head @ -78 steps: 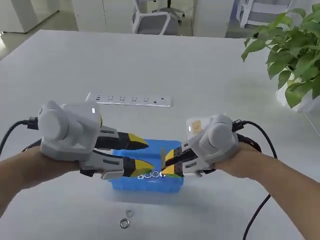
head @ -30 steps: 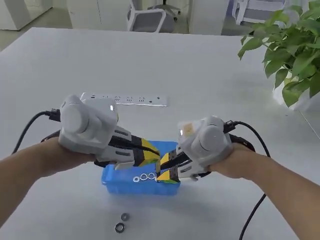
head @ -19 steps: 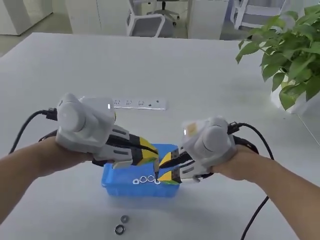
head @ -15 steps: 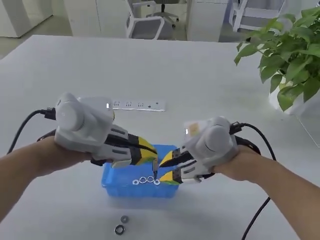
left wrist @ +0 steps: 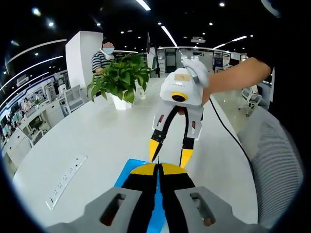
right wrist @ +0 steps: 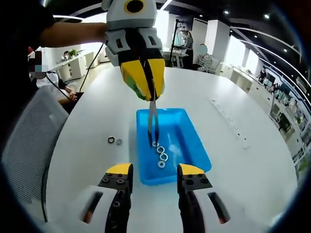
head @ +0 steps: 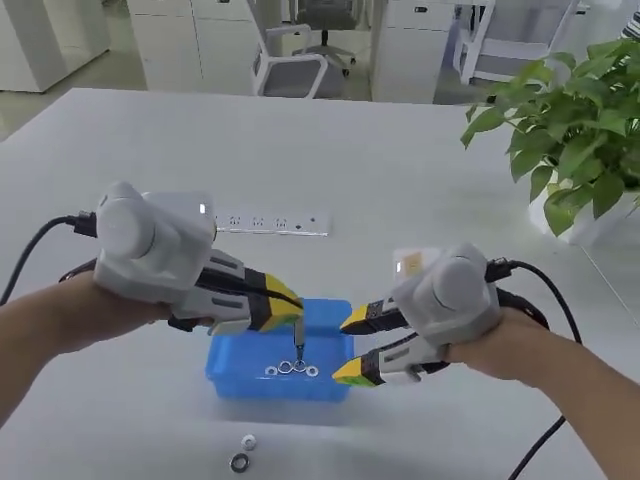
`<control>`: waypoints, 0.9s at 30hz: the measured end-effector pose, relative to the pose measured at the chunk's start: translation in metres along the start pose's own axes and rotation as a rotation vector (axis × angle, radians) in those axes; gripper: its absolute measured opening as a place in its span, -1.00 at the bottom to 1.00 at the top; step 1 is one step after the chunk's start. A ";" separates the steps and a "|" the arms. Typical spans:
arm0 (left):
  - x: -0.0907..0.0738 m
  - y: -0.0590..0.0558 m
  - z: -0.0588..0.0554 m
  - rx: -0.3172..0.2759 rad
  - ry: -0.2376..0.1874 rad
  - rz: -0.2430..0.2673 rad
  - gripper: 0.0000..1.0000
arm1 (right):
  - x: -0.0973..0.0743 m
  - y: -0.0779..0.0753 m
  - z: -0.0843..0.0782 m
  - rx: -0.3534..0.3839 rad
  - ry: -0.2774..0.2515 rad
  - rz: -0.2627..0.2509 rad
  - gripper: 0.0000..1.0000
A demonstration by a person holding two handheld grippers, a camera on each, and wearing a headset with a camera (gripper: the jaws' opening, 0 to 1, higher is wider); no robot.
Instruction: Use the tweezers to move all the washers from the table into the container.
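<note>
Firstly, on the left of the head view, the left gripper [head: 283, 303] is held over the tabletop [head: 400, 180], and its yellow-tipped jaws are pressed together on the tweezers [head: 298, 345]; the tweezers are thin and silver-coloured, and they hang straight down with the points inside the blue container [head: 222, 368]; the points are at three washers [head: 290, 371], small shiny metal rings in a short row on the blue floor, but I cannot tell if they touch; two more washers [head: 243, 452], one dark and one pale, lie close together on the tabletop near the container's front wall; to the right, the right gripper [head: 343, 349] has its jaws apart with nothing between them; a white power strip [head: 270, 222] lies behind, and a green plant [head: 560, 130] stands far right.
</note>
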State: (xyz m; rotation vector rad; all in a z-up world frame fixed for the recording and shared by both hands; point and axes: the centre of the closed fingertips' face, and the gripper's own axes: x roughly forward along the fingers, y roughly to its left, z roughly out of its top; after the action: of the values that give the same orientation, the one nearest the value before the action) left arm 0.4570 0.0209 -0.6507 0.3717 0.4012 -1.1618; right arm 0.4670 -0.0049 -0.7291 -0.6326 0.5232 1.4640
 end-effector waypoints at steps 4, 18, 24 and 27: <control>-0.006 -0.003 0.001 0.001 0.007 0.008 -0.89 | -0.008 0.001 -0.002 0.037 -0.009 -0.035 -0.03; -0.027 -0.012 0.003 -0.016 0.007 0.036 -0.89 | -0.026 0.014 0.002 0.122 -0.071 -0.122 0.44; -0.033 -0.020 0.000 -0.015 0.010 0.042 -0.89 | -0.030 0.019 0.003 0.144 -0.095 -0.156 0.60; -0.036 -0.023 -0.003 -0.015 0.011 0.046 -0.89 | -0.032 0.021 0.001 0.149 -0.096 -0.170 0.64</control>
State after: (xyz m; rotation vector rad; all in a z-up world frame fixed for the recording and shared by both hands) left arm 0.4230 0.0436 -0.6372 0.3731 0.4090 -1.1115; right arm 0.4442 -0.0276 -0.7088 -0.4744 0.4866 1.2757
